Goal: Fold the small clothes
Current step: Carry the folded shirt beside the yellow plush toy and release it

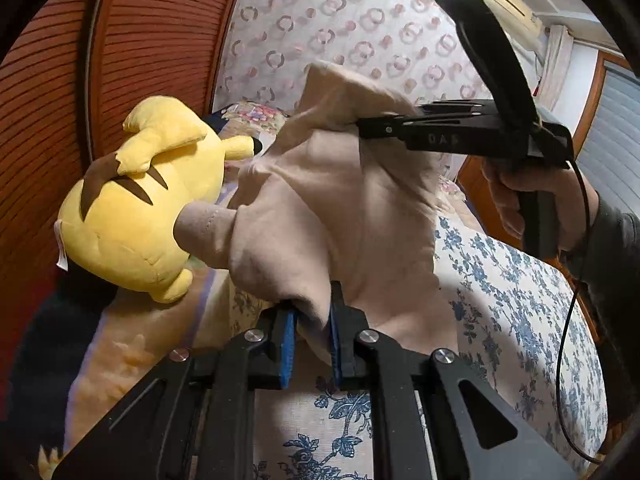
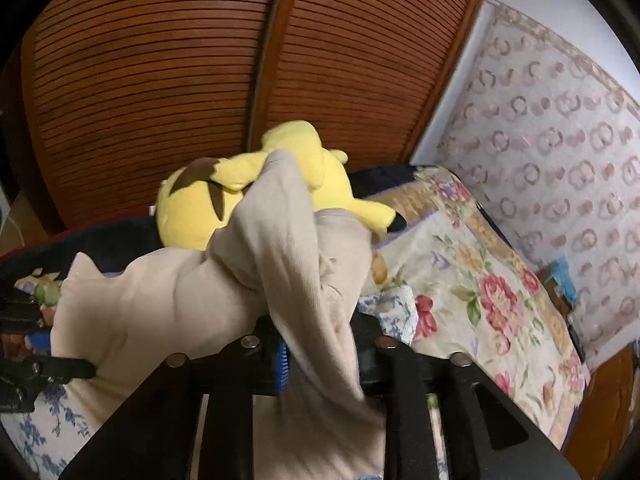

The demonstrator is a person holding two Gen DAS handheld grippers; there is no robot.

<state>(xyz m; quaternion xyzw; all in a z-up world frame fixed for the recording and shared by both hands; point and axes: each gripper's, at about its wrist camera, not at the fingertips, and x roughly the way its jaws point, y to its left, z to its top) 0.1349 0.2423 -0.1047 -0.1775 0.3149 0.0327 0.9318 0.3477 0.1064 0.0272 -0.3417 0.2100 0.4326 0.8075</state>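
Note:
A small beige garment point(image 1: 320, 200) hangs lifted above the bed, stretched between both grippers. My left gripper point(image 1: 312, 332) is shut on its lower edge, the blue pads pinching the cloth. My right gripper point(image 1: 360, 122) comes in from the right, shut on the garment's upper part, with the holding hand behind it. In the right wrist view the same garment point(image 2: 248, 280) drapes over my right gripper point(image 2: 316, 356), which is shut on it, and the left gripper's black tip point(image 2: 80, 368) holds the garment's left end.
A yellow plush toy point(image 1: 132, 208) lies on the bed at the left, close behind the garment; it also shows in the right wrist view point(image 2: 240, 196). The bed carries a blue-flowered sheet point(image 1: 520, 304) and a flowered quilt point(image 2: 480, 288). A brown slatted wardrobe point(image 2: 160, 80) stands behind.

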